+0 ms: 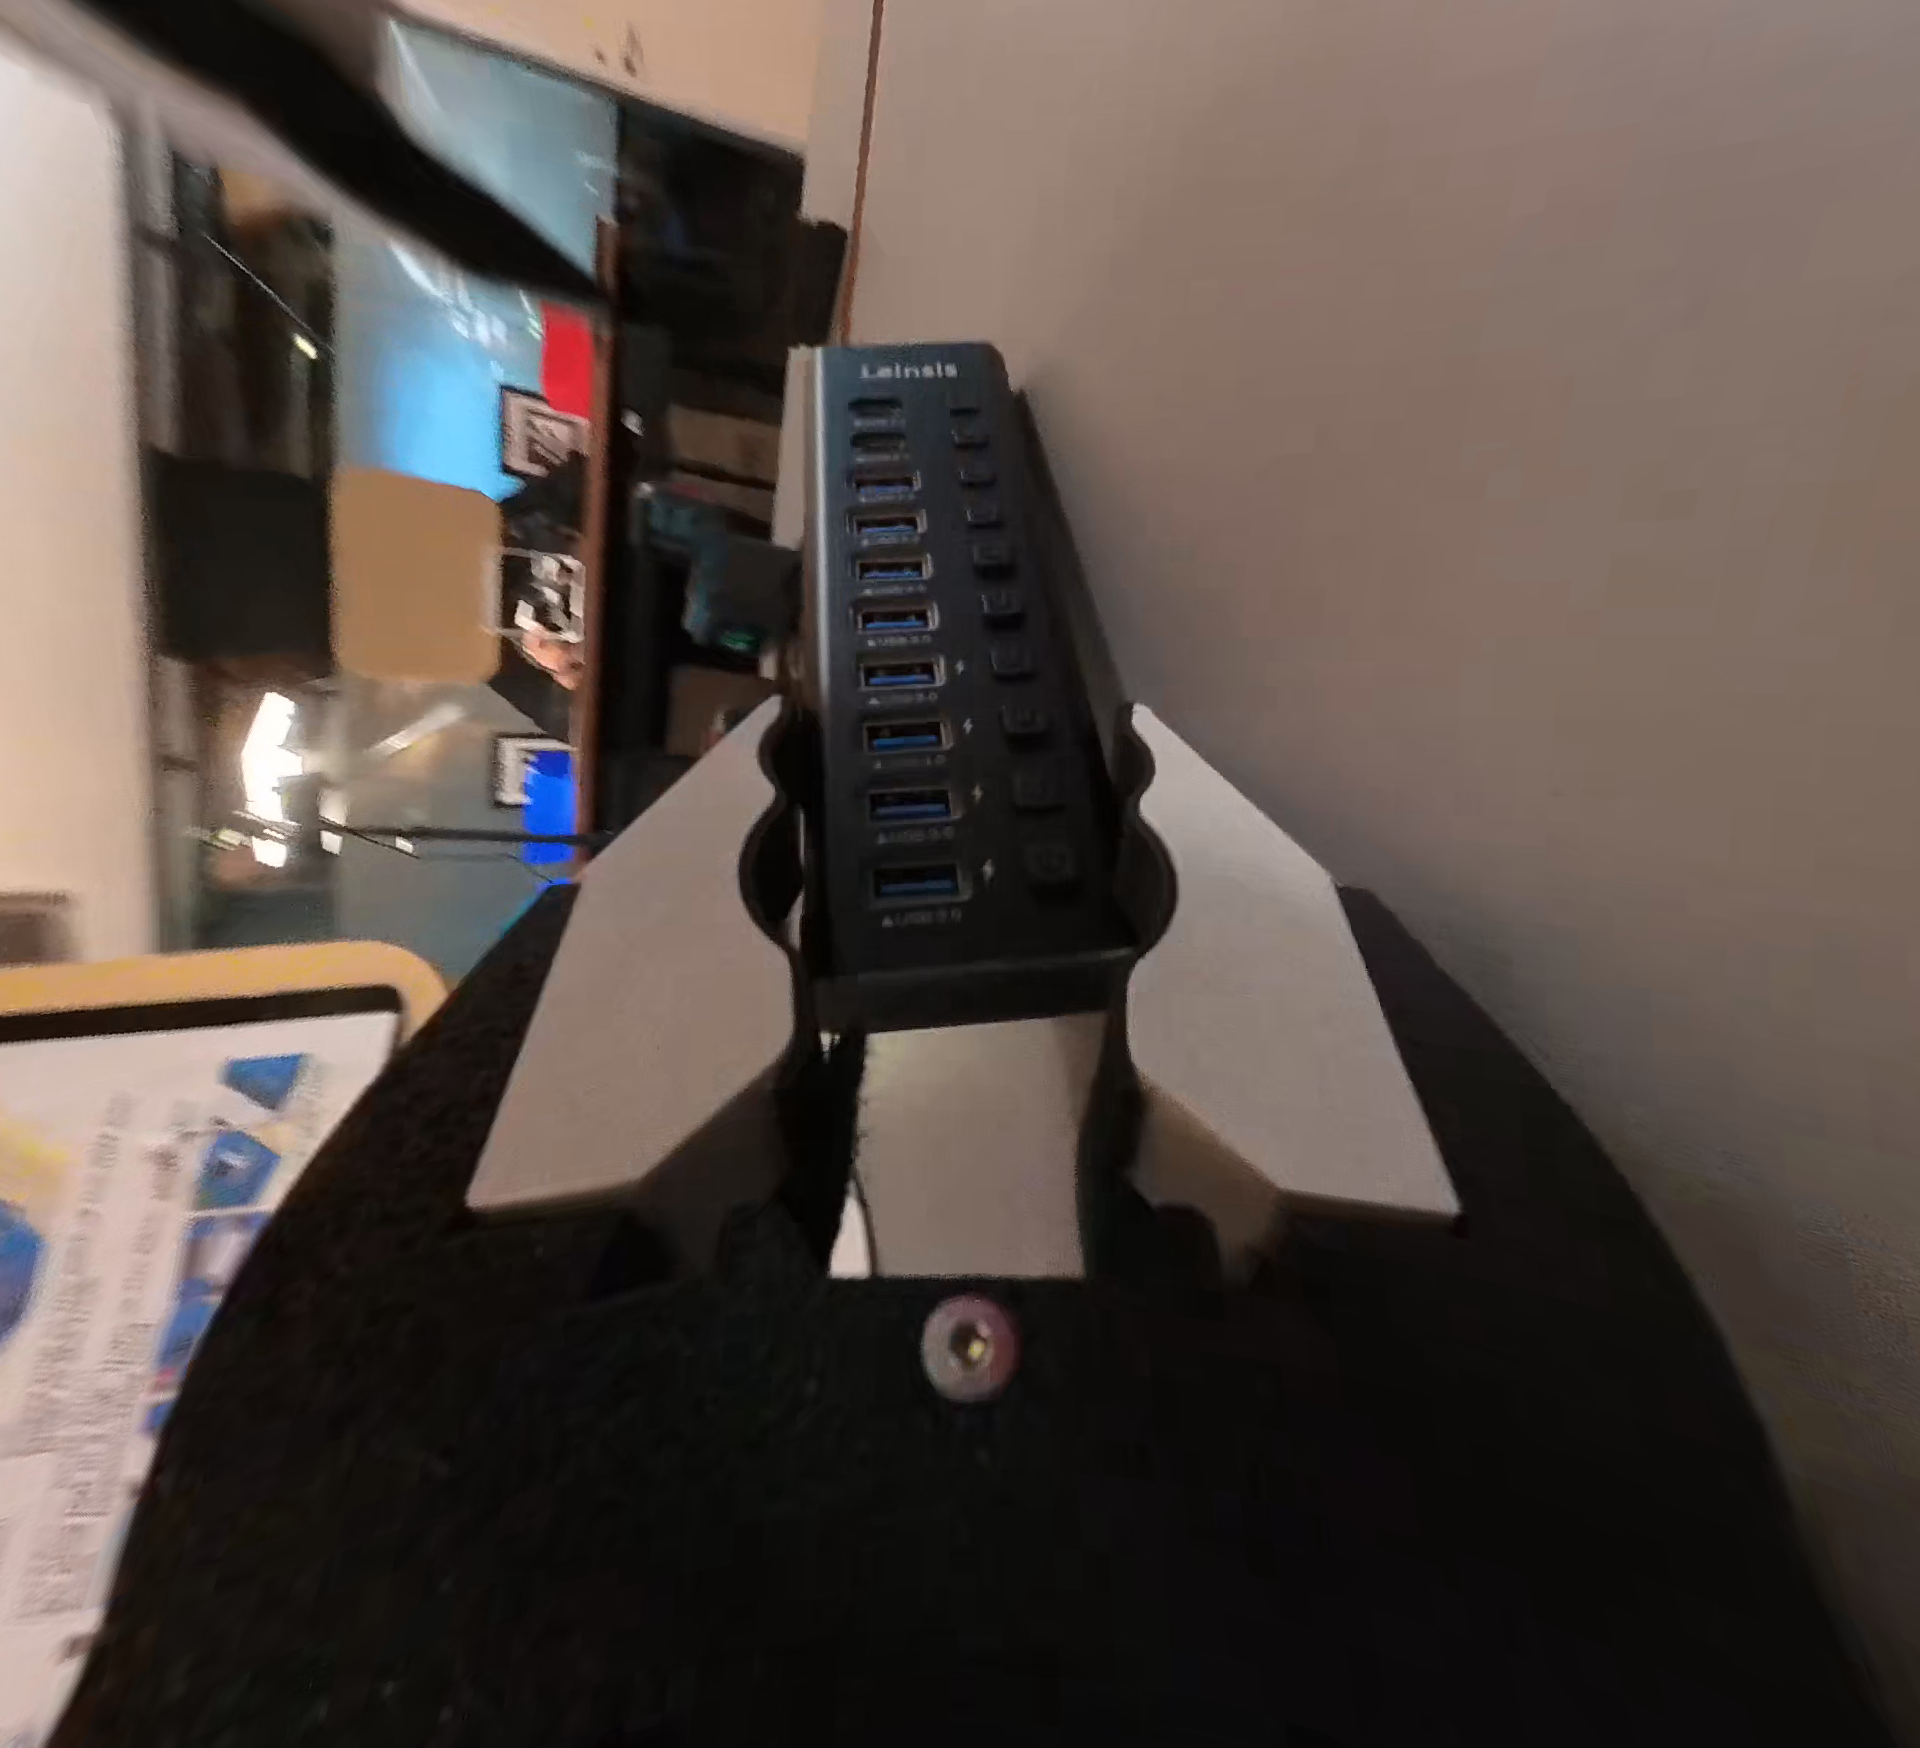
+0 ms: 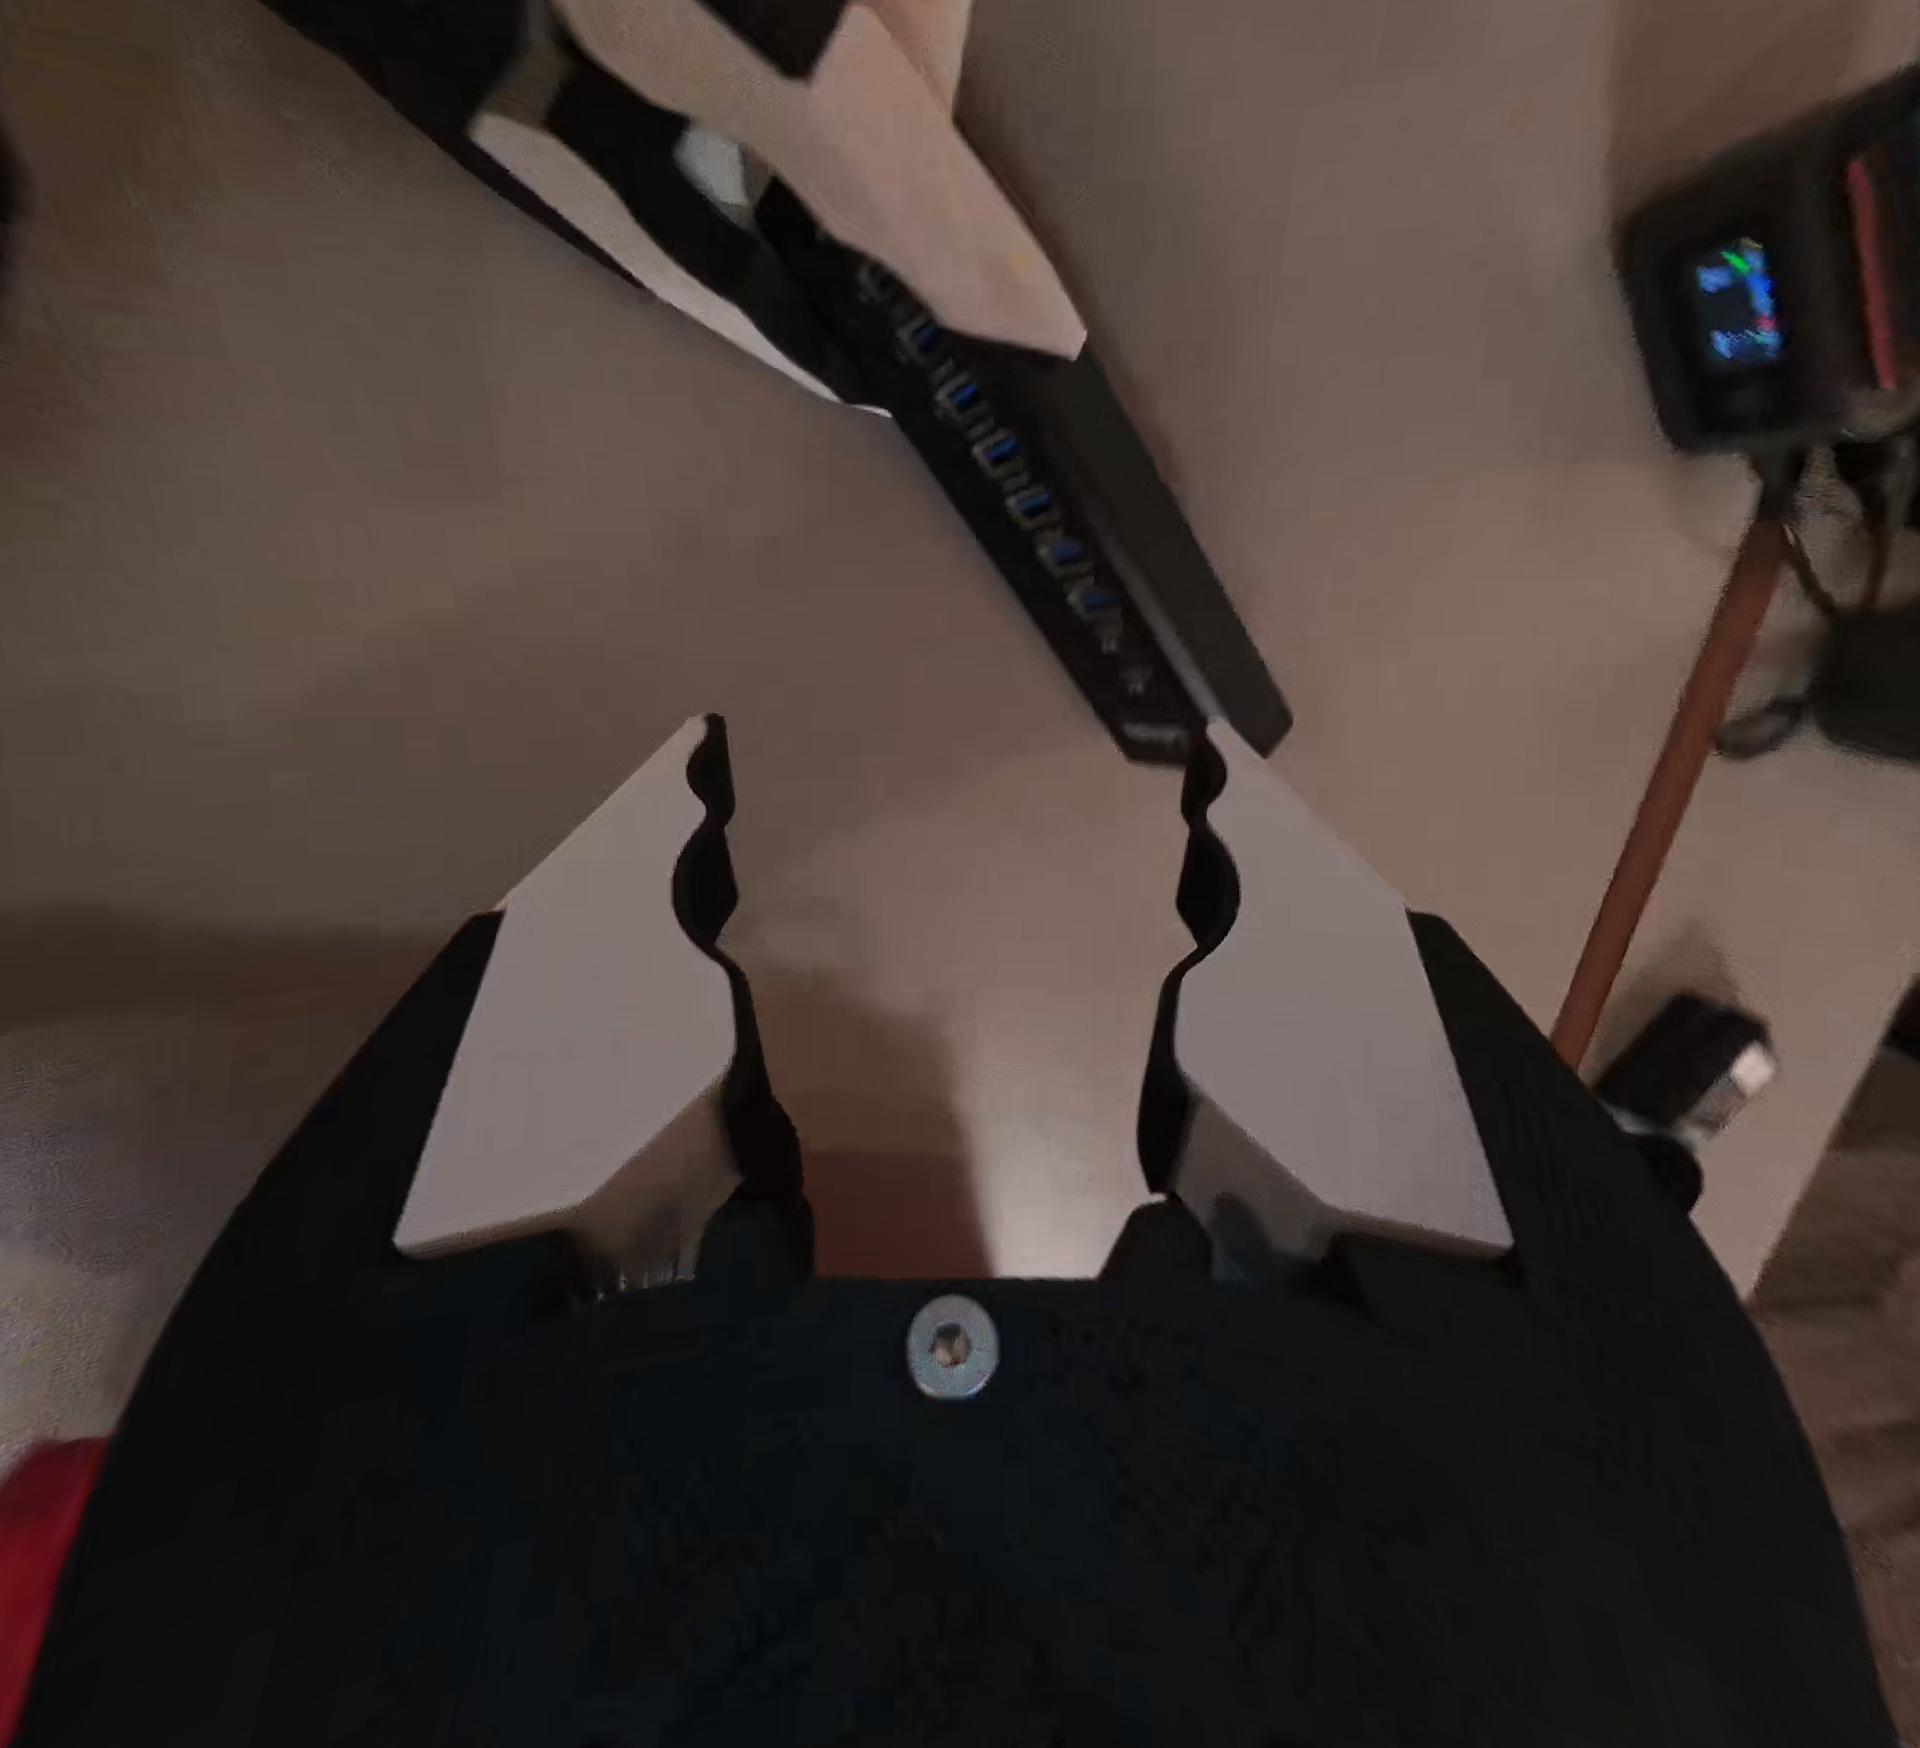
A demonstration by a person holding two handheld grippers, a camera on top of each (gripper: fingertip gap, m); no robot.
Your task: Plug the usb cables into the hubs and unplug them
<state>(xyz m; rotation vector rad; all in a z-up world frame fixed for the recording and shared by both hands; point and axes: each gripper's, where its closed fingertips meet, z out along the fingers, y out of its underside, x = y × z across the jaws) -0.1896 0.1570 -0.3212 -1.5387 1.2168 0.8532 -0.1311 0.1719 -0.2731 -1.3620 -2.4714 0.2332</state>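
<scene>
USB hub (image 1: 940,659) clamped between left jaws, right jaws empty

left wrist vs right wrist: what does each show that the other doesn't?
Left wrist only: the hub's face straight on, with its row of blue ports and its column of buttons, none with a cable in it; a printed sheet at lower left; blurred room behind.

Right wrist only: the right gripper, jaws apart and empty; a small lit screen on a dark device; a brown pole.

Both: the black hub clamped in the left gripper, and the pale table.
</scene>
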